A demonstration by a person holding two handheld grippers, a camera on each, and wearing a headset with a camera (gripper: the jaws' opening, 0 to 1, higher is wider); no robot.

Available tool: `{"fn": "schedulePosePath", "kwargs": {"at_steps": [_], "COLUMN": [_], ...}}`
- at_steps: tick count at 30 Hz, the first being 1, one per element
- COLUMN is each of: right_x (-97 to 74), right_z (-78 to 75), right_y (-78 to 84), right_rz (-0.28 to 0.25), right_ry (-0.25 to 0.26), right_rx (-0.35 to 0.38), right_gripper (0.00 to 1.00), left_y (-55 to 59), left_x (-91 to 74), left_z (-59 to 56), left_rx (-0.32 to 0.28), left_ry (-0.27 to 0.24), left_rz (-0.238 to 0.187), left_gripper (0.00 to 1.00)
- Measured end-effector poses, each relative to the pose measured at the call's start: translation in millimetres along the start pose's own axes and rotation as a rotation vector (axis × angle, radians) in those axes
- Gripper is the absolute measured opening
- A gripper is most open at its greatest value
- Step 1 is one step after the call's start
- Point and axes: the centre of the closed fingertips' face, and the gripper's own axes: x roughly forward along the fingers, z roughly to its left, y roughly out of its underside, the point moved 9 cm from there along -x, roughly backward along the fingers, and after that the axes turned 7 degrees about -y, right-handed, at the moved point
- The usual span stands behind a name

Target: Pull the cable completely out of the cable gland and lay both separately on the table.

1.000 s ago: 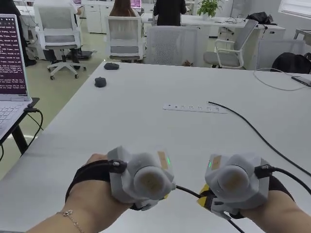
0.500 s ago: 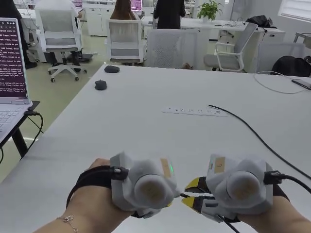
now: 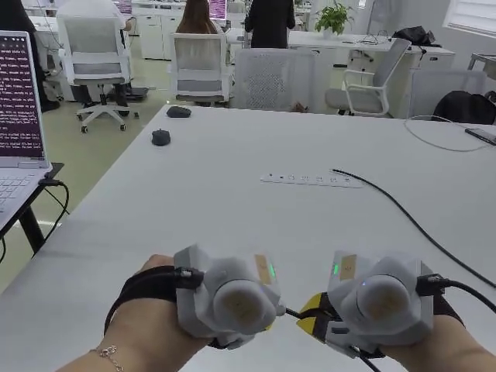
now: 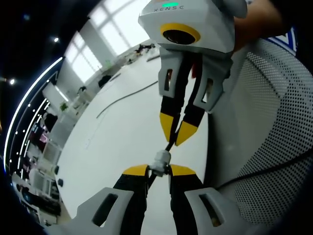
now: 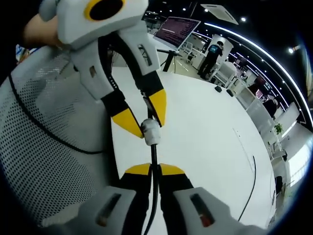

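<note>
Item one, your left gripper point(image 4: 159, 171): jaws drawn narrow, clamped on the small white plastic cable gland point(image 4: 160, 160).

Item two, your right gripper point(image 5: 154, 169): jaws pinched tight on the thin black cable point(image 5: 154, 155), just beside the gland's end.

Item three, gland and cable: the cable appears to run into the gland, though the fisheye makes this hard to confirm. Both are held in the air between your two grippers, above the near edge of the white counter point(image 3: 194, 209). The grippers face each other tip to tip, close together.

Also on the counter: a white power strip point(image 3: 310, 178) towards the middle, with a black lead point(image 3: 403, 213) running off to the right edge, and a black mouse point(image 3: 160, 136) near the left edge.
</note>
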Motion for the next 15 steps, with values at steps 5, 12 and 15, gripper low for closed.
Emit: {"fn": "schedulePosePath", "kwargs": {"at_steps": [5, 12, 15], "right_x": [-0.1, 0.7, 1.2], "right_z": [-1.5, -3.0, -1.9], "right_y": [5.5, 13.1, 14.2], "right_rz": [0.035, 0.081, 0.100], "right_ry": [0.006, 0.010, 0.002], "right_rx": [0.029, 0.061, 0.051], "right_gripper": [0.03, 0.04, 0.06], "left_y": [0.1, 0.3, 0.4], "left_x": [-0.4, -0.3, -0.2], "left_z": [0.4, 0.5, 0.1], "left_rx": [-0.003, -0.004, -0.002], "left_ry": [-0.004, -0.006, -0.004], "left_rz": [0.003, 0.004, 0.006], "left_gripper": [0.16, 0.16, 0.16]}}
